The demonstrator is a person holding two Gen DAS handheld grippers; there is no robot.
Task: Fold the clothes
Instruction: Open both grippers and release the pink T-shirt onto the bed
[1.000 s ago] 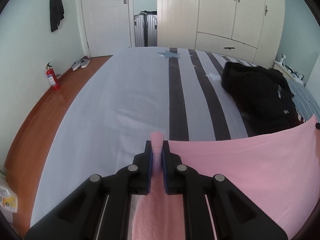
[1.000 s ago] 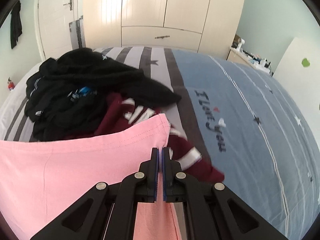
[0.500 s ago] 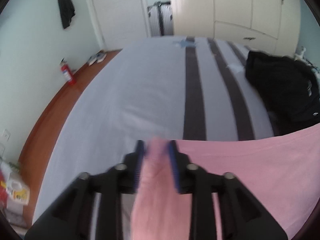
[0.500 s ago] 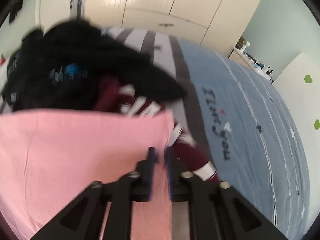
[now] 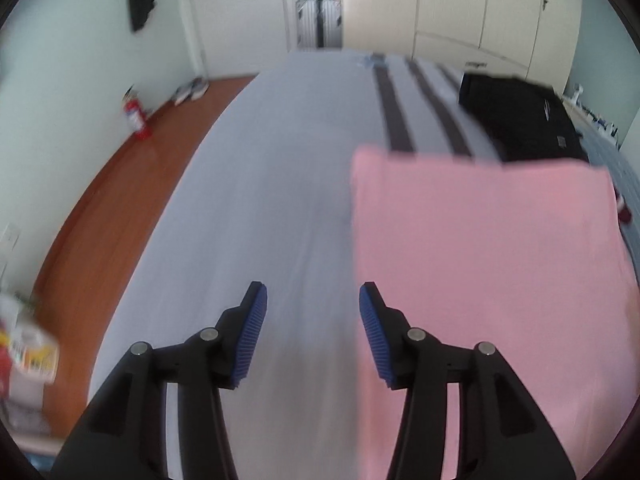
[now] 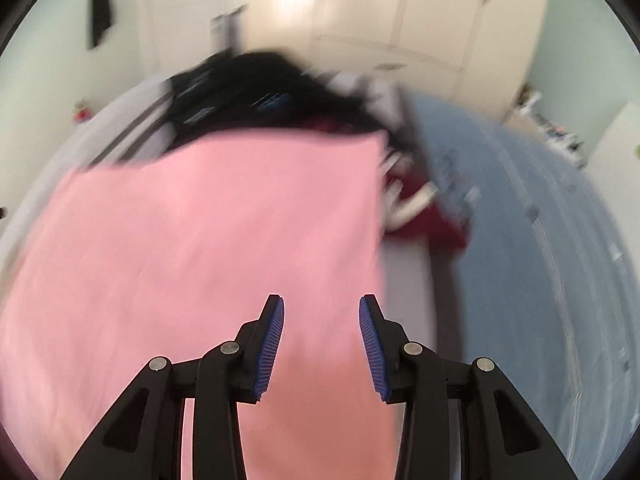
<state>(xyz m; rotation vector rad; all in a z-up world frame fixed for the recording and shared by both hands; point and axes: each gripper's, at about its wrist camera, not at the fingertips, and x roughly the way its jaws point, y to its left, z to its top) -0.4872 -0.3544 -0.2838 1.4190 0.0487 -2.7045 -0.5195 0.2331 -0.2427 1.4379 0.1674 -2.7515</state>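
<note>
A pink cloth (image 5: 488, 264) lies spread flat on the bed, folded into a rectangle; it also fills the left and middle of the right wrist view as the pink cloth (image 6: 208, 248). My left gripper (image 5: 312, 300) hovers over bare grey sheet just left of the cloth's left edge, its jaws opening with nothing between them. My right gripper (image 6: 322, 314) is above the cloth's right edge, jaws opening, the pads clear of the fabric. Both views are blurred by motion.
A heap of black clothes (image 5: 520, 120) lies beyond the cloth, with a maroon and white garment (image 6: 424, 216) at its right. The bed sheet (image 5: 280, 184) is grey with dark stripes, blue on the right. Wooden floor (image 5: 120, 208), a red fire extinguisher (image 5: 136, 116) and wardrobes (image 5: 480, 12) surround it.
Both grippers let go of the pink cloth's corners and drew back toward the camera side. The cloth now lies flat on the bed instead of hanging stretched between the fingers.
</note>
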